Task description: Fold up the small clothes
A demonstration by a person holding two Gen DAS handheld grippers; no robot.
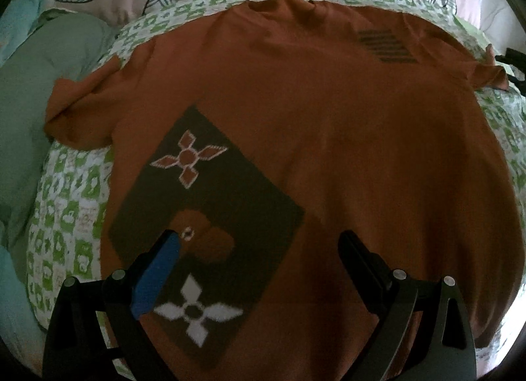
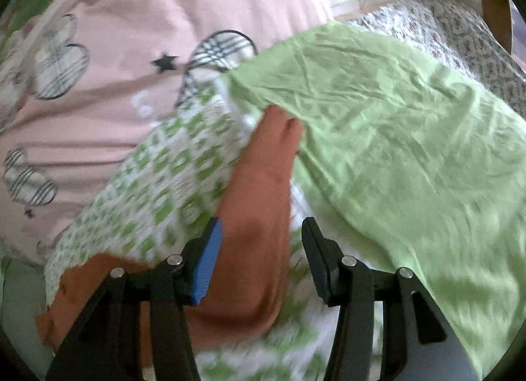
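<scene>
The orange T-shirt [image 1: 328, 137] lies spread flat, print side up, on a green-and-white checked blanket [image 1: 69, 216] on the bed; no fold looks made, so all the folding seems left. Its collar points away from the left gripper [image 1: 259, 249], so its long axis runs from hem near the fingers to collar, sleeves out to both sides. The left gripper's fingers are spread above the hem area, holding nothing. The right gripper [image 2: 261, 236] has its fingers spread around 1 sleeve [image 2: 259, 177], not yet pinching it.
</scene>
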